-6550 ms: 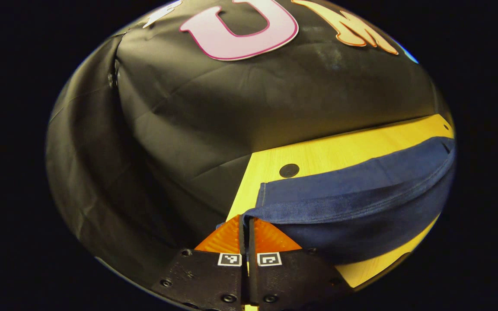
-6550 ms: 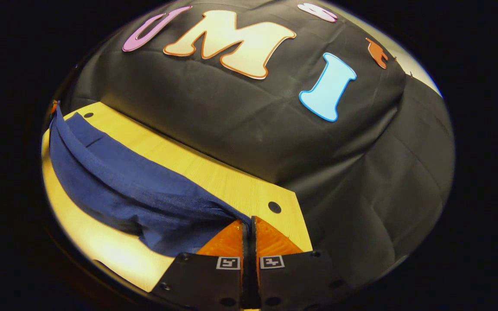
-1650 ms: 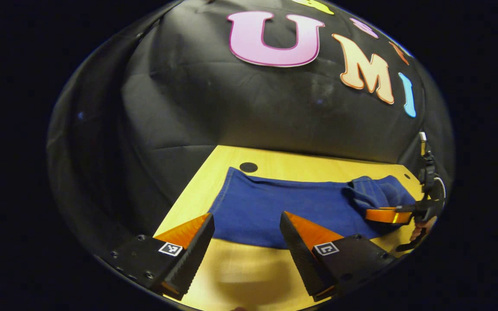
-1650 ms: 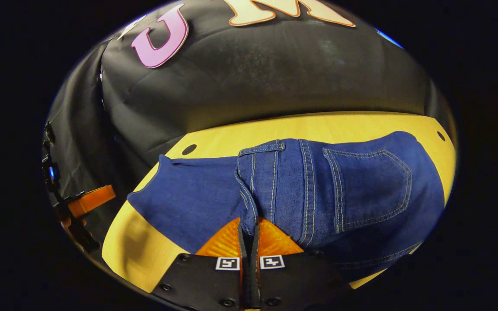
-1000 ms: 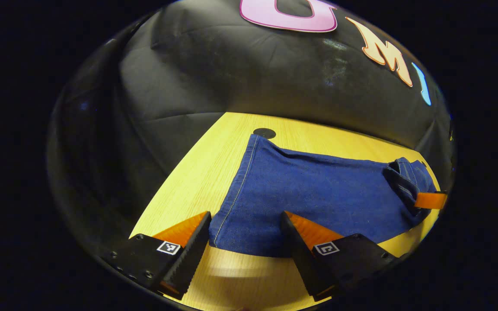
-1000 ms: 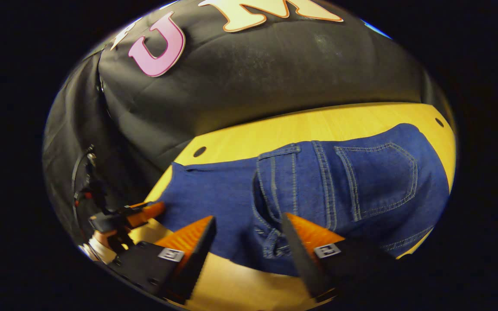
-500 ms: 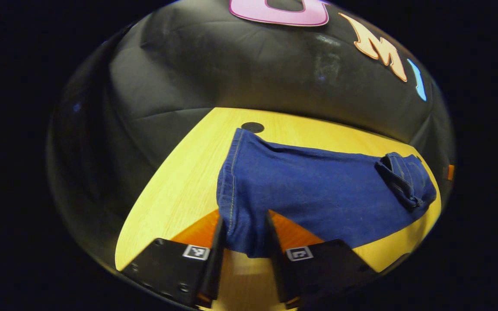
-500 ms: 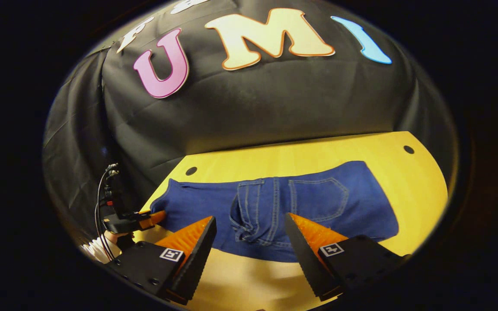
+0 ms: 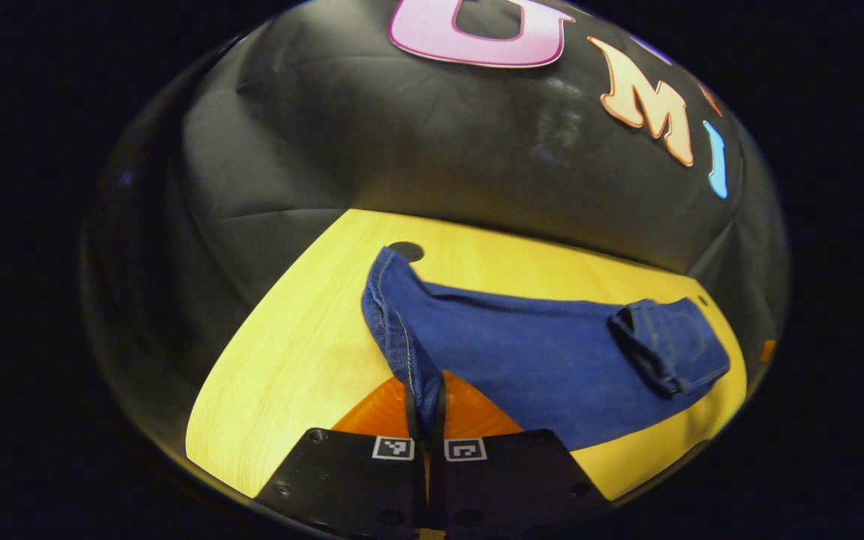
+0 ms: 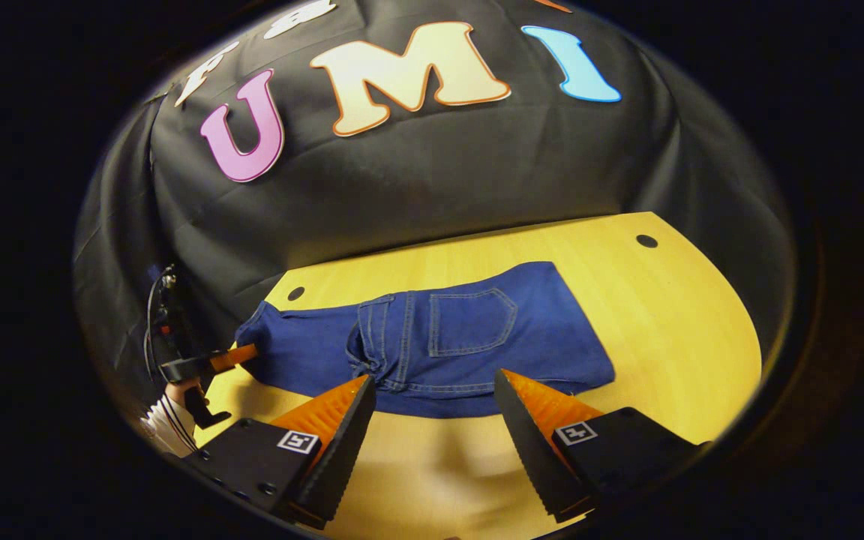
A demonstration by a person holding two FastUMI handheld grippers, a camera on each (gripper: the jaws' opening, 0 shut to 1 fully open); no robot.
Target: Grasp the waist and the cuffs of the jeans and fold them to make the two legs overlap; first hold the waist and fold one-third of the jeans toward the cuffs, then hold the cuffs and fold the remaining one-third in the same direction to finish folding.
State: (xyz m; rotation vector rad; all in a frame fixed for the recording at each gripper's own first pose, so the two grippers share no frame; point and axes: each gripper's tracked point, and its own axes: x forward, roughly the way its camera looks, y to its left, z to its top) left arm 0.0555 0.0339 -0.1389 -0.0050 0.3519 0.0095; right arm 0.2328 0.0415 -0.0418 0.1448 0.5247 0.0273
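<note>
My left tool [image 9: 426,401] is clamped tight, both fingers pinching the cuff edge of the jeans [image 9: 552,352] between them, tips pointing forward and low over the counter [image 9: 289,375]. My right tool [image 10: 432,420] hangs with its fingers spread wide, gripping nothing, just above the counter. From the right gripper view I see the left tool [image 10: 233,356] far off, with a hand [image 10: 177,394] and striped cuff behind it.

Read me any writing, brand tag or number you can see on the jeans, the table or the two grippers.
Jeans: no tag, brand or number can be read; the back pocket shows plain stitching.
Table: no writing.
Left gripper and right gripper: square black-and-white code markers, which are patterns, not words or numbers.
</note>
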